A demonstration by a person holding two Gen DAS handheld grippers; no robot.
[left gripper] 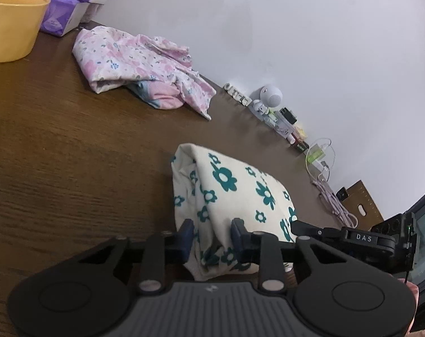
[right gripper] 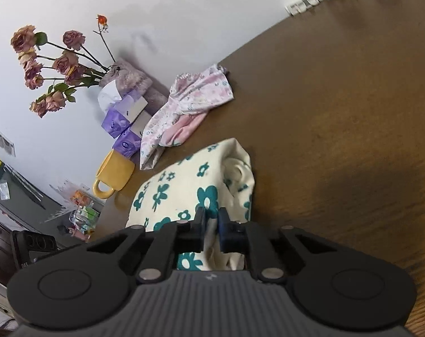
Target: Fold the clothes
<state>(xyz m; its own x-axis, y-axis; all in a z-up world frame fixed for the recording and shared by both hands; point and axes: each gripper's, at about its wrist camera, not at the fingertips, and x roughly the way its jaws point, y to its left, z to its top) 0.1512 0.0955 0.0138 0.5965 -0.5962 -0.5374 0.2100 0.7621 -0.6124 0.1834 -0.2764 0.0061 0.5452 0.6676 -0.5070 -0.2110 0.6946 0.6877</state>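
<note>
Bunching between both grippers — soft, cream, teal-flowered cloth (left gripper: pixel 226 196).

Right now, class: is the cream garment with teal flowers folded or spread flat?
Folded. The cream garment sits as a thick, compact bundle on the table, layered edges showing at its end, not spread flat.
</note>
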